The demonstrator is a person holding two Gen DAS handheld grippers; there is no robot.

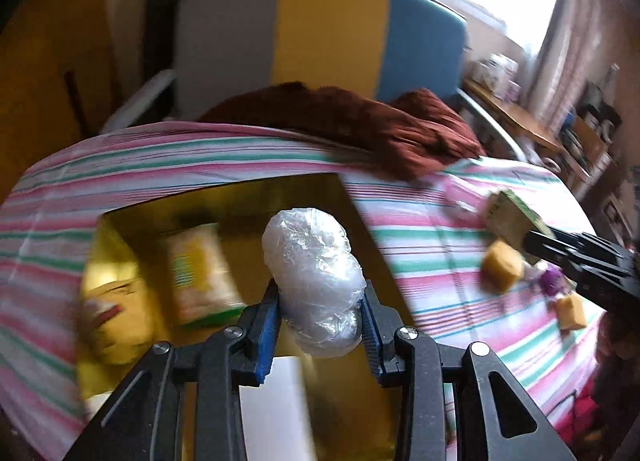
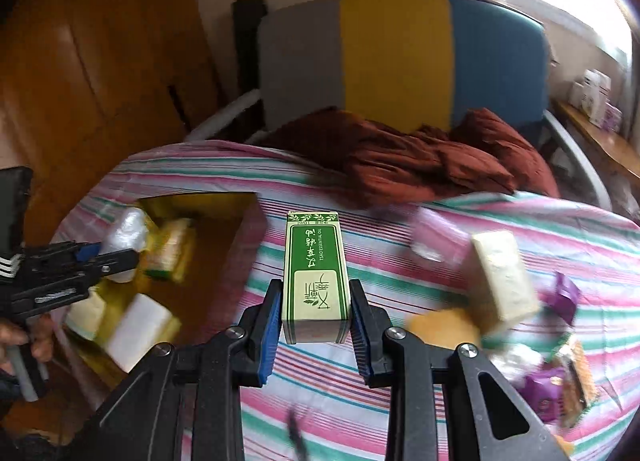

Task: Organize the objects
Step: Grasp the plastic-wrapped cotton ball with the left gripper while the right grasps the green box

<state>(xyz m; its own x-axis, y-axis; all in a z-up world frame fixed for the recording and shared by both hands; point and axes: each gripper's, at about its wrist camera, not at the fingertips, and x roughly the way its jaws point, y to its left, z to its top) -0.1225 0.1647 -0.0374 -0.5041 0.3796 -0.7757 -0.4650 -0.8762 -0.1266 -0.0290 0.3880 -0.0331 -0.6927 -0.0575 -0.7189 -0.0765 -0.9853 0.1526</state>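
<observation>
My left gripper [image 1: 320, 301] is shut on a clear plastic-wrapped bundle [image 1: 314, 281] and holds it over the open yellow box [image 1: 352, 213] on the striped bed. The box holds a yellow-green packet [image 1: 200, 273] and other yellow and white items. My right gripper [image 2: 316, 305] is shut on a green and cream essential-oil carton [image 2: 314, 277], held above the striped sheet to the right of the box [image 2: 240, 229]. The right gripper also shows in the left wrist view [image 1: 520, 237], and the left gripper in the right wrist view [image 2: 100, 257].
Loose items lie on the striped sheet [image 2: 360, 401] at the right: a cream block [image 2: 504, 277], a pink packet [image 2: 438, 237], purple wrappers [image 2: 564, 295] and an orange piece [image 2: 444, 327]. A dark red blanket [image 2: 420, 157] lies at the bed's far edge before a grey, yellow and blue chair [image 2: 396, 57].
</observation>
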